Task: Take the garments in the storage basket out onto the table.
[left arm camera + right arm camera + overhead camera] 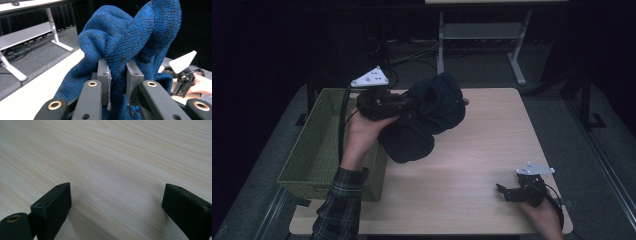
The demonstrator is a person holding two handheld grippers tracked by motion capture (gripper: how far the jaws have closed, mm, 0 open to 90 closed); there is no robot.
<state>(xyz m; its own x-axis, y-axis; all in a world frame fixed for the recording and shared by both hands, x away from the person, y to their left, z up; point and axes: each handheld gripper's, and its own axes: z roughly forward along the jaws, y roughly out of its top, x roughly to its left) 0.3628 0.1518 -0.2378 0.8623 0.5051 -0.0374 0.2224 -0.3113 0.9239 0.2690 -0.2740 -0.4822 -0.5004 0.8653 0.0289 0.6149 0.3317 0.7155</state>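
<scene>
The blue knitted garment (427, 120) is held by the left gripper (409, 104); a thick fold of the wool is clamped between its jaws, as is seen in the left gripper view (117, 72). The garment is carried above the table (492, 150), bunched ahead of the jaws and hanging down under them. The green woven basket (317, 145) lies just behind and below this gripper, on the side of the holding hand, so a short move backward and down is judged to be needed. The right gripper (507, 192) rests well apart, with jaws wide and nothing between them (115, 202).
</scene>
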